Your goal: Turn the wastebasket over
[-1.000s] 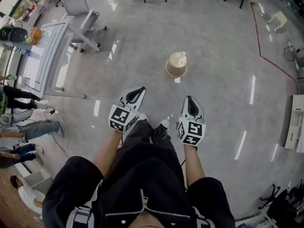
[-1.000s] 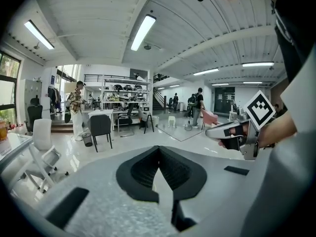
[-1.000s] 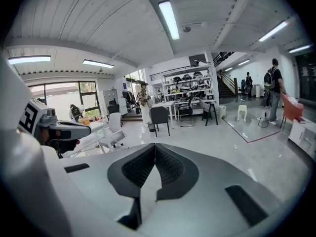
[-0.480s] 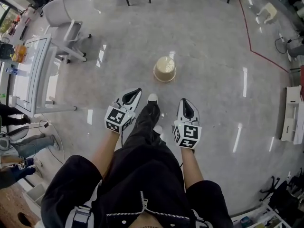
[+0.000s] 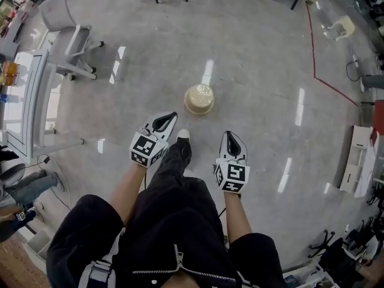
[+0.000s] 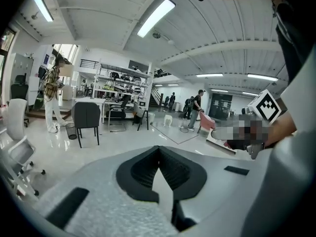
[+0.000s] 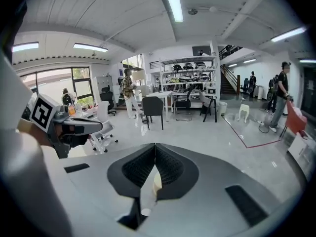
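Your left gripper [image 5: 170, 116] closed tight and holding nothing, your right gripper [image 5: 228, 135] the same, cream wastebasket [image 5: 199, 99] on the shiny floor [image 5: 258, 71] ahead, apart from both.

Wastebasket [image 5: 199, 99]: small round bin, cream-beige, plain tapered wall. In the head view it stands free on the glossy grey floor [image 5: 258, 59], at roughly 12 o'clock from frame centre and a little above it. Axis vertical, not tipped. The narrower end faces up as a pale, closed-looking disc. The wider end flares out below, against the floor. Reads as mouth-down, not certain.
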Action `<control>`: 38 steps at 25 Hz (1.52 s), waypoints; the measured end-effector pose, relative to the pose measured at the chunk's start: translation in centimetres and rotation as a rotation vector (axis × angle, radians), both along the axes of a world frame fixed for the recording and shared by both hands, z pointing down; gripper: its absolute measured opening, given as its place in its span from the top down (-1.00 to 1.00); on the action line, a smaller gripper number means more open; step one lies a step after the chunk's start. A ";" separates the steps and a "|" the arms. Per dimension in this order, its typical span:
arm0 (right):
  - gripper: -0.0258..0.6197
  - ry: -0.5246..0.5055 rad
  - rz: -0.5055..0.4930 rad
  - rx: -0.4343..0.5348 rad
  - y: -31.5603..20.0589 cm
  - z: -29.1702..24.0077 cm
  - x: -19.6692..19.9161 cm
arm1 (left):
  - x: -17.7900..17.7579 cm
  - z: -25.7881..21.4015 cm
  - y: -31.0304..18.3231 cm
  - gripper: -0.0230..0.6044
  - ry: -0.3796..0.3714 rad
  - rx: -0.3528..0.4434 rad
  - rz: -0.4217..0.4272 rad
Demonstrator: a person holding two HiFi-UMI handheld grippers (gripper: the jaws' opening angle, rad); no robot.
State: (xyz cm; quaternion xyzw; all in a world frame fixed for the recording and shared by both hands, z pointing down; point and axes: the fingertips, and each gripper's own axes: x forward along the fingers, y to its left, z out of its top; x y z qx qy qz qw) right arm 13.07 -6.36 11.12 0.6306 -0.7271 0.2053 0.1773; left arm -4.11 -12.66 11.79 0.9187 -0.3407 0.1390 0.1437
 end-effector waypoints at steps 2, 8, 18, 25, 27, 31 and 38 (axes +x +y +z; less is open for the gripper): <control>0.89 -0.006 0.008 0.001 -2.4 0.3 0.5 | 0.5 0.5 -2.3 0.91 -0.001 -0.009 0.008; 0.89 -0.031 0.019 0.008 -7.6 2.9 1.8 | 1.8 4.3 -7.5 0.91 -0.037 -0.020 0.027; 0.89 0.025 -0.087 0.046 -10.6 15.8 4.7 | 4.0 16.8 -9.4 0.91 -0.052 0.047 0.063; 0.89 0.068 -0.255 0.124 -11.3 28.6 4.7 | 3.4 30.4 -10.0 0.91 -0.082 0.112 0.087; 0.89 0.073 -0.314 0.142 -11.5 32.8 4.3 | 3.3 34.8 -10.1 0.91 -0.087 0.123 0.088; 0.89 0.102 -0.363 0.172 -12.0 41.1 5.0 | 3.3 43.1 -10.8 0.91 -0.075 0.148 0.074; 0.88 0.133 -0.418 0.208 -13.1 53.1 6.1 | 3.2 55.7 -11.5 0.91 -0.081 0.176 0.072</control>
